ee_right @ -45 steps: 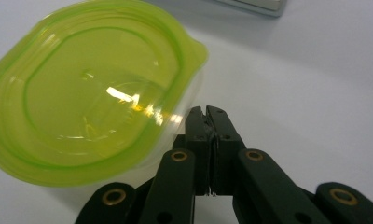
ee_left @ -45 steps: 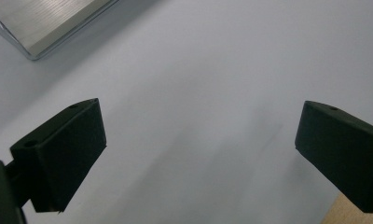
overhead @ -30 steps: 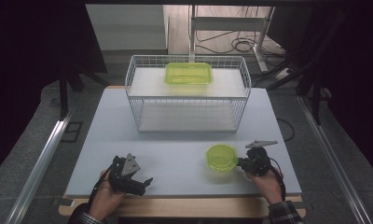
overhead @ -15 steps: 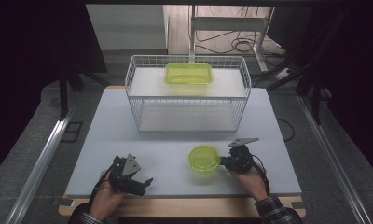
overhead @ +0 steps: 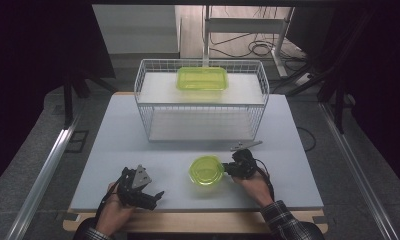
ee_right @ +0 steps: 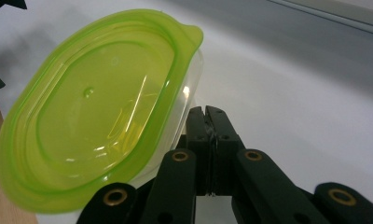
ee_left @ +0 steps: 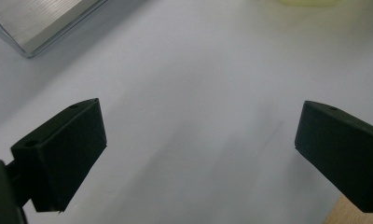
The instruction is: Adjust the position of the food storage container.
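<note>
The right claw [overhead: 232, 169] is clamped on the rim of the round lidded container [overhead: 206, 170], its jaws pressed together on the edge just under the lime-green lid [ee_right: 96, 107] (the right gripper view shows the pinch plainly), and it has dragged or carried the container leftward across the desk [overhead: 138, 130]. A second ago the container sat farther right on the desk; half a second ago it was partway across; now it lies near the middle of the front edge, closer to the left claw [overhead: 153, 197]. That shift suggests the work in hand is bringing the container within reach of both hands, perhaps to open it or hand it over, though which one cannot be told yet. The left claw rests at the near left of the desk exactly where it was in both earlier frames, jaws spread wide with nothing between them. The wire basket [overhead: 260, 100] at the back, with the rectangular green-lidded box [overhead: 202, 78] on its upper shelf, has not moved, and a grey plate [overhead: 246, 145] lies on the desk just beyond the right hand.
</note>
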`<state>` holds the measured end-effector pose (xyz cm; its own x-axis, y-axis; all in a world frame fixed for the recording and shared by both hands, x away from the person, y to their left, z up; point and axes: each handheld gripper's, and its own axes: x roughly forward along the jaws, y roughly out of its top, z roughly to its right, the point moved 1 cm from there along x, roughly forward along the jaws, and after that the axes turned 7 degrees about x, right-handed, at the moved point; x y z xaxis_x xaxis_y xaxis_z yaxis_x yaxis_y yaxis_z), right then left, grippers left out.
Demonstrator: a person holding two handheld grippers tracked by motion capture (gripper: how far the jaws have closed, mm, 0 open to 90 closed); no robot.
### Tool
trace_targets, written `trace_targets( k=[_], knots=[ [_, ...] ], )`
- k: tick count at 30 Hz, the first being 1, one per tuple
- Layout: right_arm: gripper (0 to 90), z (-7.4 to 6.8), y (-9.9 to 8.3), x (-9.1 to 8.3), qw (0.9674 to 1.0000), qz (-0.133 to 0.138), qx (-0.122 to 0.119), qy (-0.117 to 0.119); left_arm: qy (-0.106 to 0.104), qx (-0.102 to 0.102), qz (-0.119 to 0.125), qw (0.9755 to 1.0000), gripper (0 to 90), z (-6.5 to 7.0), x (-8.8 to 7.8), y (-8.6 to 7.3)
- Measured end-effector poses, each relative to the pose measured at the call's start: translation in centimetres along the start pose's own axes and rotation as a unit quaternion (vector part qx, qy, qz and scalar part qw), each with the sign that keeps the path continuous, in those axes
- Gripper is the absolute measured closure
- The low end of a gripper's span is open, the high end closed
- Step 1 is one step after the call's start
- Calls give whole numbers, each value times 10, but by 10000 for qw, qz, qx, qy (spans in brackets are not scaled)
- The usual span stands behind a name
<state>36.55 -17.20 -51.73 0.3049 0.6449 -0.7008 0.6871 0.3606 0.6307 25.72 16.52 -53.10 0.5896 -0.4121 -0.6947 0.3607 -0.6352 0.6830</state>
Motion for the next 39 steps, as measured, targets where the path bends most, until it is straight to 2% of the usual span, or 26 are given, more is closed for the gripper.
trace_targets(
  k=[5,9,17,21,26,31,35,37,39],
  knots=[
    [882,-5,6,11,9999,-22,-35,130,-5,-5,-3,10000,18,0,0,0],
    [881,-6,8,13,9999,-33,-139,61,-9,-31,-4,10000,18,0,0,0],
    [861,4,7,-1,9994,117,-233,-224,-21,-38,-20,10000,18,0,0,0],
    [816,7,4,-12,9988,224,-269,-337,-30,-132,3,9999,20,0,-1,0],
    [724,10,2,-30,9976,424,-351,-418,-61,-268,43,9996,22,0,-3,1],
    [575,11,-1,-44,9961,599,-366,-536,-205,-337,190,9990,12,0,-5,2],
    [446,9,-4,-50,9949,703,-399,-598,-166,-330,174,9992,10,0,-4,0],
    [343,7,-6,-52,9938,767,-485,-639,-121,-300,165,9993,9,0,-4,0],
    [302,7,-10,-52,9938,741,-533,-637,-92,-282,158,9994,9,0,-3,0]
  ],
)
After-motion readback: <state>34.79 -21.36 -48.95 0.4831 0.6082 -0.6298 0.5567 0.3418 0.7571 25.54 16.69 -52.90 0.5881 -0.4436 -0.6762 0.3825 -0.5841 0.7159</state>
